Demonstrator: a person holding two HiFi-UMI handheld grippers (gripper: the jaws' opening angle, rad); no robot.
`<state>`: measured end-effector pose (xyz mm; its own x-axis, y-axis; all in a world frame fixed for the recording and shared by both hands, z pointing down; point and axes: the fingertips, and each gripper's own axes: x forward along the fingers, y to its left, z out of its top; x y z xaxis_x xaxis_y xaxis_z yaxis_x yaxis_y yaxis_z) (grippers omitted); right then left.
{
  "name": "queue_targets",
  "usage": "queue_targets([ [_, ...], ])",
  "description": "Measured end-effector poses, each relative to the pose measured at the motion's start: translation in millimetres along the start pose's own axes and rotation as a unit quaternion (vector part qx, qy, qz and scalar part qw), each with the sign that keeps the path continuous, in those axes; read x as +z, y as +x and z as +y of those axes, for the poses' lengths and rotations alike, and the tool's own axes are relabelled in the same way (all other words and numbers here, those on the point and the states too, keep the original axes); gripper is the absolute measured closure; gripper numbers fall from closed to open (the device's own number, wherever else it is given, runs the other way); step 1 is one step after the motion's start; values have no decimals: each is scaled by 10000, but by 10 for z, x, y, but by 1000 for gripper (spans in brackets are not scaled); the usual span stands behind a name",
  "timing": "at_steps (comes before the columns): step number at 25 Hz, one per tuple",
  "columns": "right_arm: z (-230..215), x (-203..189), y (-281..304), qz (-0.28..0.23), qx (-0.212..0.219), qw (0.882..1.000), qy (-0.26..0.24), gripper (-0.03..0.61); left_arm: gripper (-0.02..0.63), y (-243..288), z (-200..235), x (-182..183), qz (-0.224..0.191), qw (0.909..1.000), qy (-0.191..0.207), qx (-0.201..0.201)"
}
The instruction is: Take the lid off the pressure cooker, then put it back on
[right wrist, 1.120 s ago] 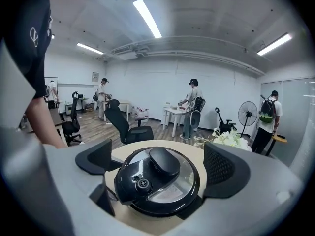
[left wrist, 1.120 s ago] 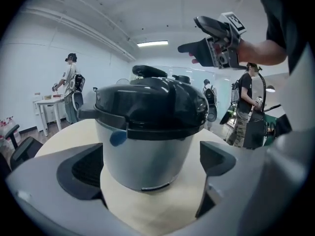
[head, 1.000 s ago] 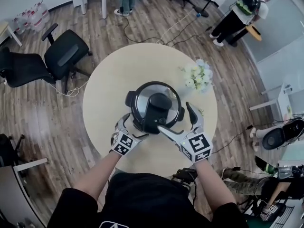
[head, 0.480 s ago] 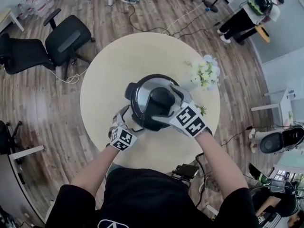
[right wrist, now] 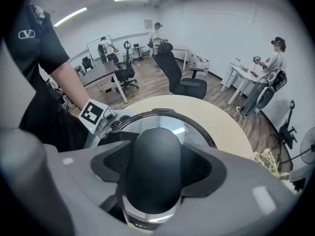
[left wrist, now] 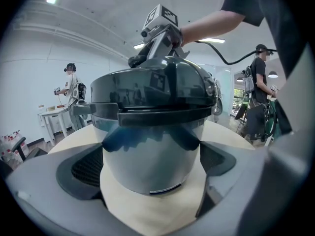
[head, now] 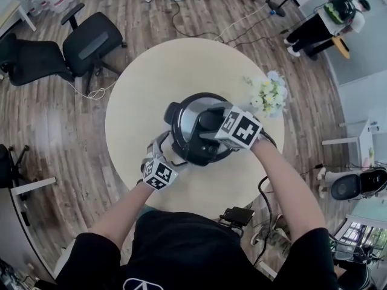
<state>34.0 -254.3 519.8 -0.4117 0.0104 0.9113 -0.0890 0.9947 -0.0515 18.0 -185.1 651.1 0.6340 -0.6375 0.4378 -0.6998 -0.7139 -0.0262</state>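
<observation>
Pressure cooker [head: 183,124] sits centre frame in my head view, on the round table [head: 163,71], lid [left wrist: 152,90] on the pot. My R gripper [head: 208,124] reaches over the top from the right. Its fingers are clenched on the black lid handle [right wrist: 153,171], pads pressed to both sides of it in the R gripper view. L gripper [left wrist: 151,167] is low at the pot's lower-left side in the head view, fingers spread wide w/ the steel body btwn them (can't tell if the pads actually touch it). Bunch of white flowers [head: 269,95] is on the table just right of the cooker, right of centre. Black office chair [head: 91,44] stands on the wood floor, upper left of frame.
</observation>
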Motion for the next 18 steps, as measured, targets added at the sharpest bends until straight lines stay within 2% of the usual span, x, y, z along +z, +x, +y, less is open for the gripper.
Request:
queue_targets([
  [1, -5, -5, -5, 13, 6, 10000, 4, 273, 23, -3, 1, -1, 0, 10000, 0, 0],
  [2, -7, -9, -5, 12, 6, 10000, 26, 278, 23, -5, 5, -4, -1, 10000, 1, 1],
  [9, -30, 18, 0, -426, -128, 9985, 326, 293, 23, -11, 2, -26, 13, 10000, -12, 12],
  [18, -90, -6, 11, -140, -334, 9968, 719, 293, 23, 16, 0, -8, 107, 9999, -22, 90],
])
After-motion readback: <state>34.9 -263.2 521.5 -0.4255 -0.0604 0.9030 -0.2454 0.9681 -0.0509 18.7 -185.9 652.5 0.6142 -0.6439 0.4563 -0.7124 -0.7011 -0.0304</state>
